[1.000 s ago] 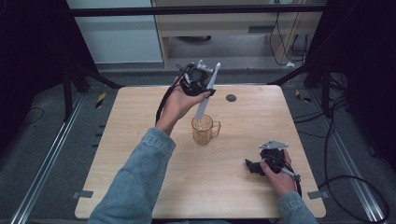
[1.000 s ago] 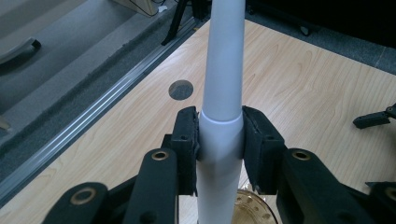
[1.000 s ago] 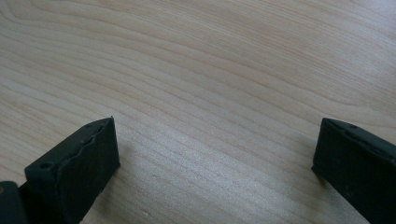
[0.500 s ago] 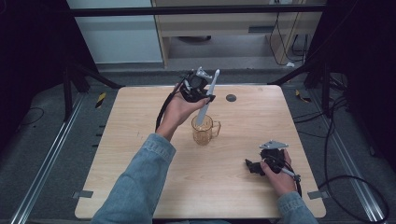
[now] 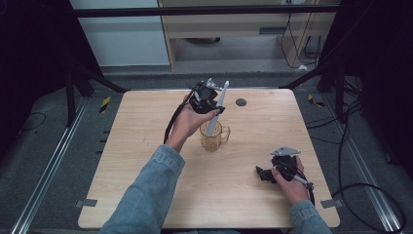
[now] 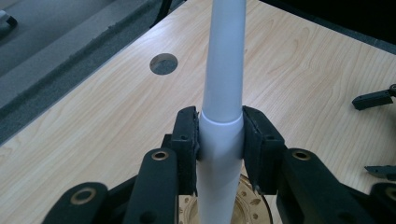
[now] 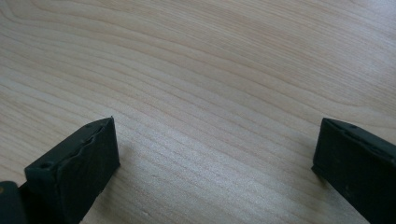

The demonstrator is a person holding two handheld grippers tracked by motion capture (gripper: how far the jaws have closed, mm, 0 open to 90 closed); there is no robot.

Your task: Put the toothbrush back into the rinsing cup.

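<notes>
Glass mug (image 5: 213, 137) stands mid-table, fragile, probably easy to tip. Your left gripper (image 6: 219, 135) clamps the white plastic utensil (image 6: 223, 84) at its handle collar, lower end inside the mug; it looks stiff, light, slick, so grip there. Your right gripper (image 7: 215, 158) rests wide open near the table's (image 5: 146, 165) right edge.

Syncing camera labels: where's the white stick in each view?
High view: the white stick is upper middle, tilted, its lower end in the glass mug, held by the left gripper.
Left gripper view: centre, rising to the top edge, clamped between the jaws.
Right gripper view: not in it.
Shared landmark: the round dark hole in the table.
</notes>
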